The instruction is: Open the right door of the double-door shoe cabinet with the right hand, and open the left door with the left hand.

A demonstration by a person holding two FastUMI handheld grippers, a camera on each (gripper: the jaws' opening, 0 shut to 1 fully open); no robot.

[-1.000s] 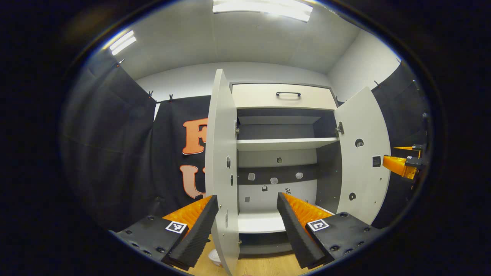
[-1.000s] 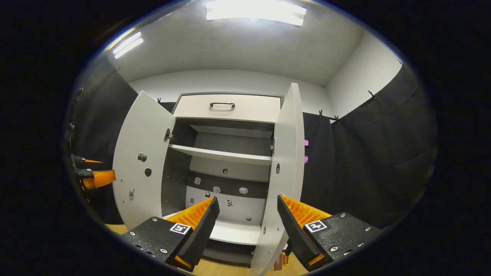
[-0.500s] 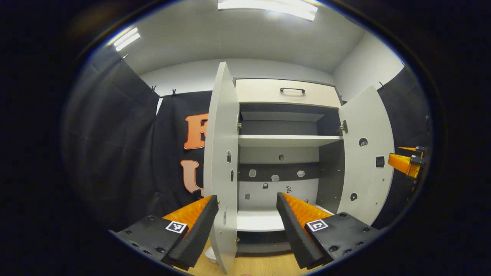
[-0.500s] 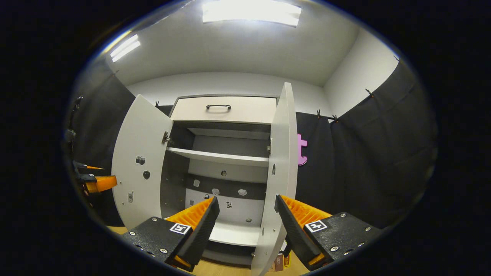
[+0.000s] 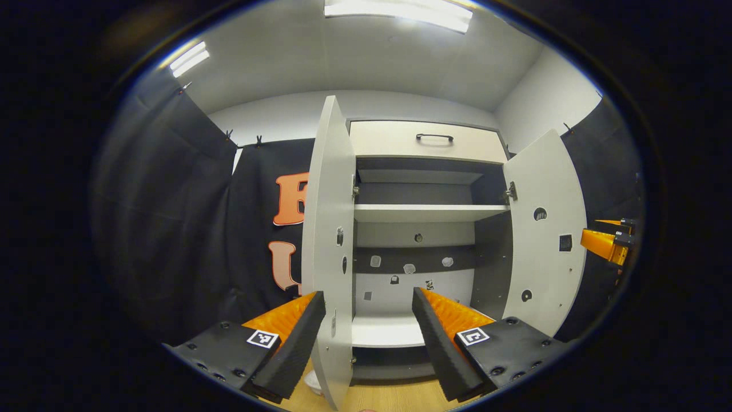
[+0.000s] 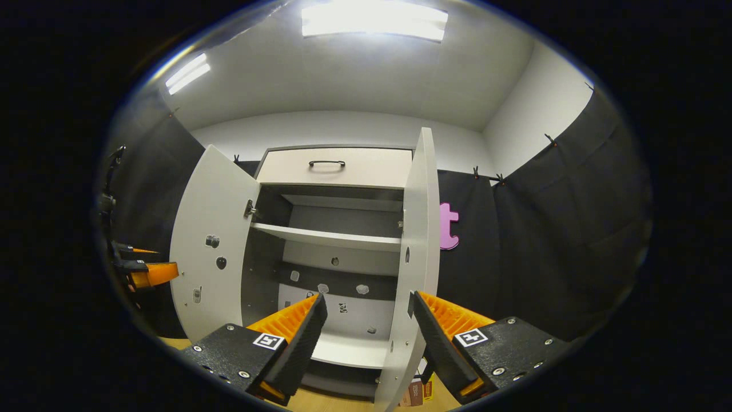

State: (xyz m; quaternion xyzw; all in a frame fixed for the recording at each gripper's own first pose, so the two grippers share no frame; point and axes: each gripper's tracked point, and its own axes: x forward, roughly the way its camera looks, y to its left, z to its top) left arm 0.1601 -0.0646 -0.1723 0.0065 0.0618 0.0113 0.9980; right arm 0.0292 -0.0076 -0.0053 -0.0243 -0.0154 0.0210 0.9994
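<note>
Both sets of jaws stand apart, gripping nothing. Left gripper (image 5: pixel 366 337): left door (image 5: pixel 331 240) edge-on between its fingers. Right gripper (image 6: pixel 366 337): right door (image 6: pixel 414 257) edge-on just inside its right finger (image 6: pixel 434 343). Shoe cabinet (image 5: pixel 426 229) gapes wide, shelf (image 5: pixel 426 213) bare, drawer (image 6: pixel 337 166) above shut. Judgement: opening looks essentially complete. Best finish: back each gripper straight away without brushing a door edge, so neither swings back.

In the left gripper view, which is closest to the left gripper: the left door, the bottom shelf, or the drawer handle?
1. Left door, its edge between the jaws, by the left one.
2. Bottom shelf, straight ahead, low inside the cabinet.
3. Drawer handle, high up at the top.
</note>
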